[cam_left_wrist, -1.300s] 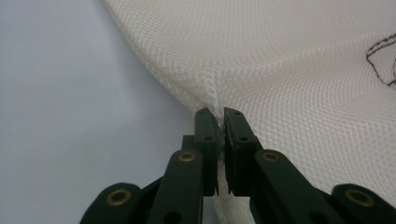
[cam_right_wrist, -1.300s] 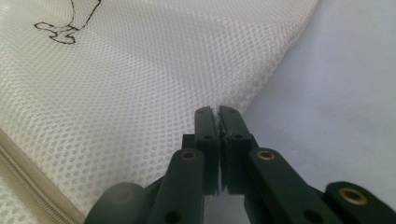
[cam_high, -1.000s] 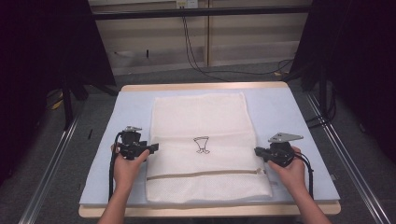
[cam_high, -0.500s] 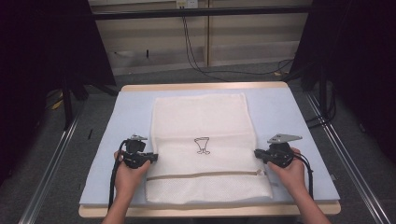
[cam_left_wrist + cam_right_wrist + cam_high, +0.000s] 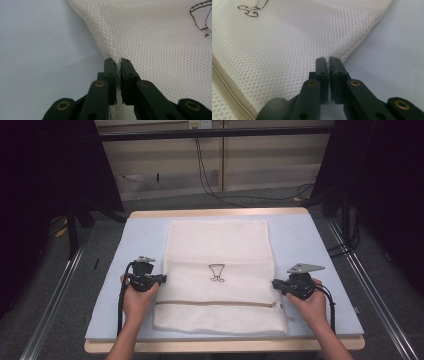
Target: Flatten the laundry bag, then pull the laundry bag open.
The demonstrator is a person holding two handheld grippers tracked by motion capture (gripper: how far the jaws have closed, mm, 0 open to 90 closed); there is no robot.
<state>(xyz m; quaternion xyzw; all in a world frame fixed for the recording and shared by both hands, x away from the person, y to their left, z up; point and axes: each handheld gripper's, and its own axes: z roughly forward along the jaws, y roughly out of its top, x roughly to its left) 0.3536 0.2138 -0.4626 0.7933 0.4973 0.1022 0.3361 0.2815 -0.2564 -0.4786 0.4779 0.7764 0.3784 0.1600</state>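
Having just been closing, left gripper now pinching mesh bag at its left edge, right gripper clamping the right edge, bag lying flat mid-table, both grips apparently done, lifting or folding likely remaining.

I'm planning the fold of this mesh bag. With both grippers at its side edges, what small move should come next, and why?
Probably lift both edges together. The left gripper has just closed its jaws on the mesh bag at its left edge, and the right gripper is shut on the right edge. Both grips sit just beyond the zipper, so an even lift should raise the near part without skewing it.
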